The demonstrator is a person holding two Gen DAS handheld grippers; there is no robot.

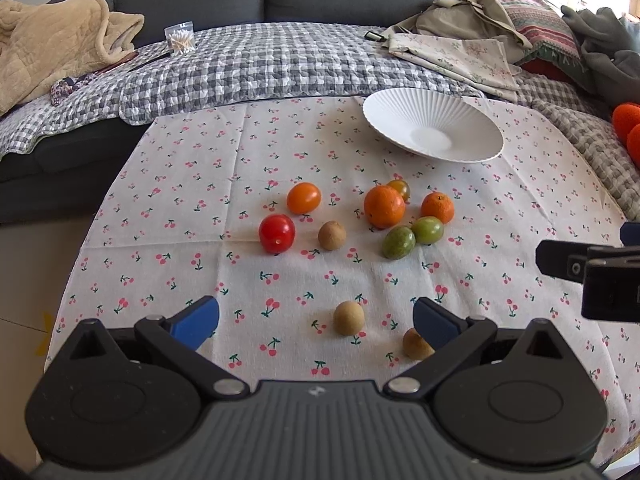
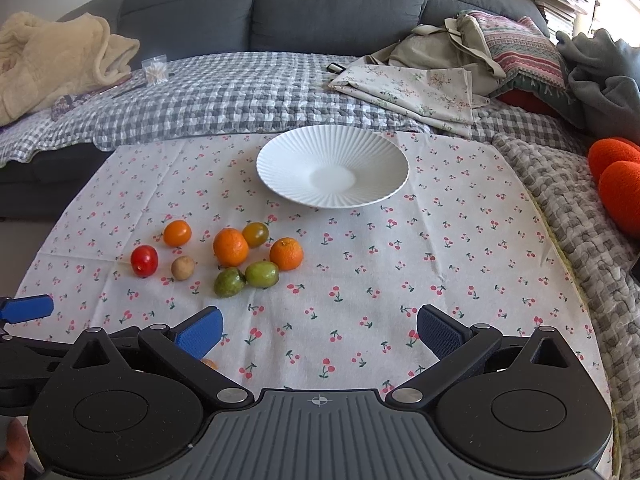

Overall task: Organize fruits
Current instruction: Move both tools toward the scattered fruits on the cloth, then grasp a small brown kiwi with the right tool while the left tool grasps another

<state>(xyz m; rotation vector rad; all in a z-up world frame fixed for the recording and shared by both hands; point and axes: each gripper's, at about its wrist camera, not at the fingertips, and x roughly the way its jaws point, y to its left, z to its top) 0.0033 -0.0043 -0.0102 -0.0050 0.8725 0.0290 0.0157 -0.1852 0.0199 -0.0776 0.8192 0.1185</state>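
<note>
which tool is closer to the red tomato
Left. The left tool sits just short of the red tomato, which lies ahead and slightly left of its open fingers. The right tool is farther off, with the tomato well to its left.

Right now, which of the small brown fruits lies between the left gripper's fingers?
The brown fruit nearest the middle, ahead of the open left gripper. Another sits by the right finger; the third lies farther off, beside the red tomato.

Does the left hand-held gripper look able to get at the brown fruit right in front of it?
Probably yes: the left hand-held gripper is open, and the brown fruit lies on the cloth between its fingers, nothing blocking it.
</note>
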